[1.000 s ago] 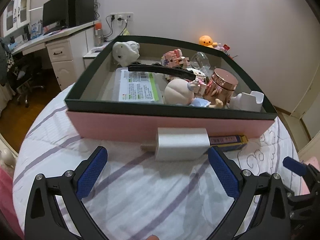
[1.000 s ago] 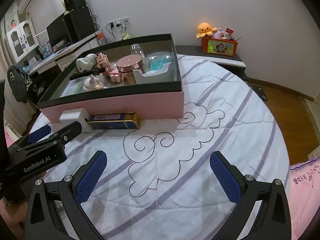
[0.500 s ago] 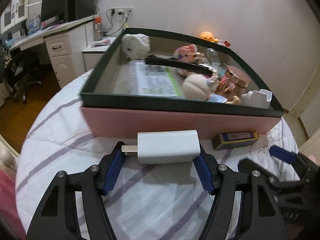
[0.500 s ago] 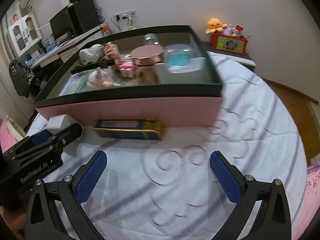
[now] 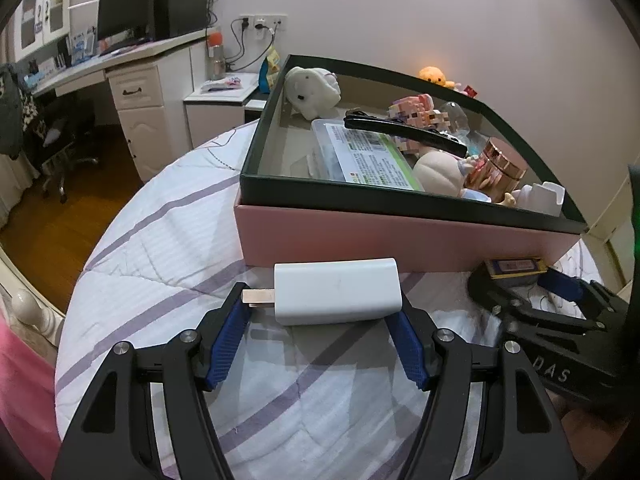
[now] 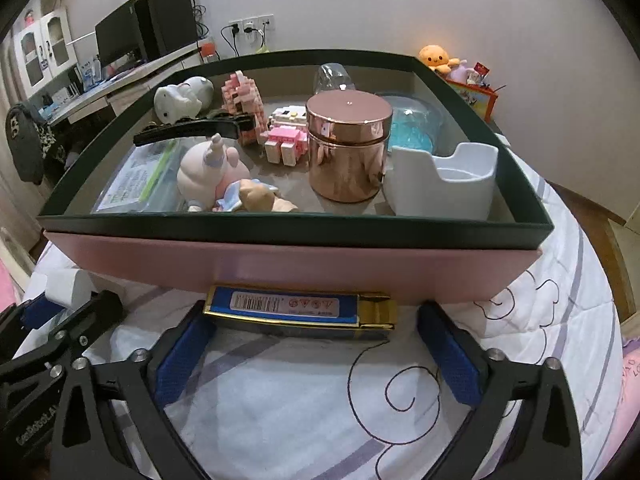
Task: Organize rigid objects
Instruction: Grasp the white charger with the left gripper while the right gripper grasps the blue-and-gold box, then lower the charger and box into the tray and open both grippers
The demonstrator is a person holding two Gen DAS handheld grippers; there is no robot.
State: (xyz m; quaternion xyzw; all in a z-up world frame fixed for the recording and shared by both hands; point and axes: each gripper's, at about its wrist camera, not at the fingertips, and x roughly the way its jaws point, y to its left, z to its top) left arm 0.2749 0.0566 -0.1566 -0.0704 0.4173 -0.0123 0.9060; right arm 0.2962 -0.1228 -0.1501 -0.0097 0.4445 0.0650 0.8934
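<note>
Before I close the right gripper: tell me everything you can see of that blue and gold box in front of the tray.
The blue and gold box is a slim rectangular carton, glossy, with a white barcode label on its blue top face and a gold end toward the right. It lies flat on the quilt, long side against the pink tray wall. The right gripper straddles it, open; whether the left finger touches its end is unclear, and the right finger stands clear.

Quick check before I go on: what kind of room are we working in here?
Most likely a bedroom at home. The work surface is a quilted bedspread rather than a table, a white desk with a monitor stands along the wall, and an orange plush octopus sits on a low stand behind the box.
</note>
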